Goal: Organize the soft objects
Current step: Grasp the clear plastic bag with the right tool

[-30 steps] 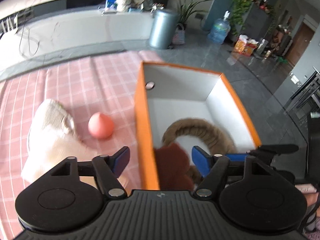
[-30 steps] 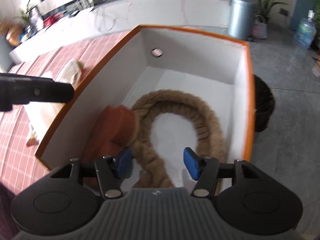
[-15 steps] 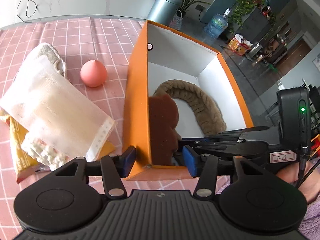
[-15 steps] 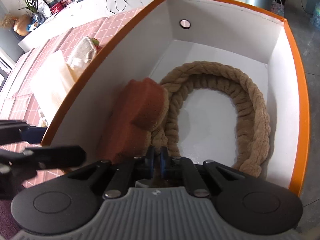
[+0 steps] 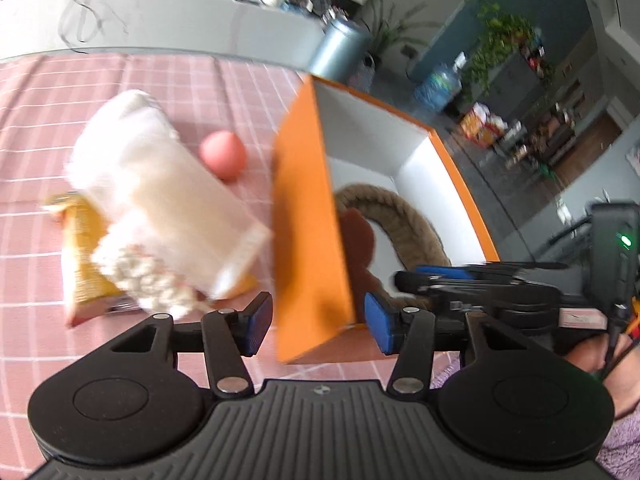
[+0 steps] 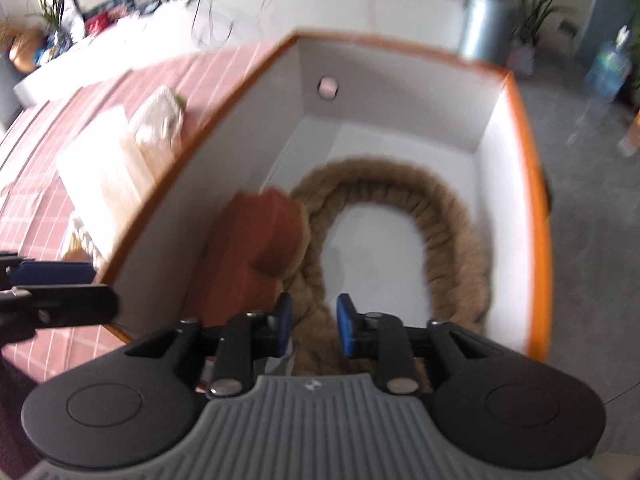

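Straddling: left claw (image 5: pixel 318 322) released, astride orange box (image 5: pixel 308 248) wall
Right claw (image 6: pixel 311 326): jaws just reopening, loose around brown rope (image 6: pixel 452 216) inside box
Worktop (image 5: pixel 40 184): white pouch (image 5: pixel 160 196), pink ball (image 5: pixel 223 154)

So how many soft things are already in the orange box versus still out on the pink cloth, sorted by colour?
In the box:
Tan braided rope: 1
Rust-brown pad: 1
On the checked cloth:
Pink ball: 1
White mesh bag: 1
White knit bundle: 1
Yellow packet: 1
Total: 6
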Tool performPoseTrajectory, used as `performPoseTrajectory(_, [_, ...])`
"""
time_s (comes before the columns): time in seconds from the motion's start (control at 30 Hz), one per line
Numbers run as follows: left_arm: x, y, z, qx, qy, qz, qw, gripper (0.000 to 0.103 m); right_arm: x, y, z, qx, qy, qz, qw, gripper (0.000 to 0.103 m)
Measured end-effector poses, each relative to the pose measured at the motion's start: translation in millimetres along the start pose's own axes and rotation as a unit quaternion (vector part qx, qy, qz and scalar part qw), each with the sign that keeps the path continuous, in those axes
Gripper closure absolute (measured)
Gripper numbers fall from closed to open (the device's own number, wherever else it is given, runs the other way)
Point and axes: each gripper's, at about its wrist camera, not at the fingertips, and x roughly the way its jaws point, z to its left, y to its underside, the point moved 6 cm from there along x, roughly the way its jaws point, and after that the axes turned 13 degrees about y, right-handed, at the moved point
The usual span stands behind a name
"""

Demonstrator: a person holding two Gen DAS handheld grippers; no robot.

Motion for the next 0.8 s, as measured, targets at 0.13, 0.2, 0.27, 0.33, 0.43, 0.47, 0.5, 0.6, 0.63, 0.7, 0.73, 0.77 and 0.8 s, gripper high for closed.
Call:
performPoseTrajectory(0.13, [-36.4,0.6,17.4,-0.001,-0.030,-0.044,0.9986,0.044,-41.0,-8.0,17.2,0.000,-0.003,-0.084,0.996,0.069])
performPoseTrajectory(0.2, [-53.2,-0.3,22.8,0.003,-0.048,-0.065,0.9967,0.044,-58.0,-11.4,32.8,-0.001,-0.019,-0.124,0.992,0.067])
performPoseTrajectory(0.27, [-67.1,-0.8,30.5,-0.003,-0.056,-0.084,0.9948,0.044,-70.0,-14.1,50.6,-0.005,-0.036,-0.151,0.988,0.062])
performPoseTrajectory(0.33, [-79.3,-1.1,38.6,-0.008,-0.064,-0.100,0.9929,0.044,-78.6,-16.8,71.3,-0.017,-0.063,-0.172,0.983,0.061])
performPoseTrajectory(0.43, [-89.4,-1.9,48.1,-0.008,-0.084,-0.114,0.9899,0.043,-78.9,-20.2,99.5,-0.030,-0.080,-0.168,0.982,0.056])
performPoseTrajectory(0.47, [-91.3,-1.5,51.2,-0.008,-0.088,-0.116,0.9893,0.043,-76.0,-21.1,107.3,-0.033,-0.087,-0.161,0.982,0.055])
performPoseTrajectory(0.5, [-91.9,-1.3,54.2,-0.007,-0.090,-0.117,0.9891,0.043,-72.5,-21.4,114.7,-0.037,-0.091,-0.154,0.983,0.053])
performPoseTrajectory(0.6, [-94.5,2.1,66.6,-0.003,-0.099,-0.123,0.9874,0.044,-64.7,-20.7,133.4,-0.063,-0.088,-0.145,0.984,0.053])
performPoseTrajectory(0.63, [-94.0,1.7,68.8,0.000,-0.102,-0.125,0.9868,0.044,-62.4,-19.3,139.2,-0.075,-0.082,-0.141,0.984,0.053])
performPoseTrajectory(0.7, [-92.6,2.6,74.7,0.002,-0.105,-0.127,0.9864,0.044,-54.5,-19.1,147.4,-0.098,-0.076,-0.135,0.983,0.052])
performPoseTrajectory(0.73, [-91.6,2.7,76.8,0.002,-0.102,-0.128,0.9865,0.044,-50.4,-19.9,150.4,-0.110,-0.074,-0.132,0.982,0.051])
performPoseTrajectory(0.77, [-90.0,2.2,79.0,0.001,-0.100,-0.129,0.9865,0.044,-46.7,-21.4,153.1,-0.120,-0.072,-0.129,0.982,0.050])
performPoseTrajectory(0.8, [-87.9,1.8,82.2,-0.001,-0.102,-0.129,0.9864,0.044,-43.3,-22.6,156.1,-0.131,-0.068,-0.125,0.981,0.046])
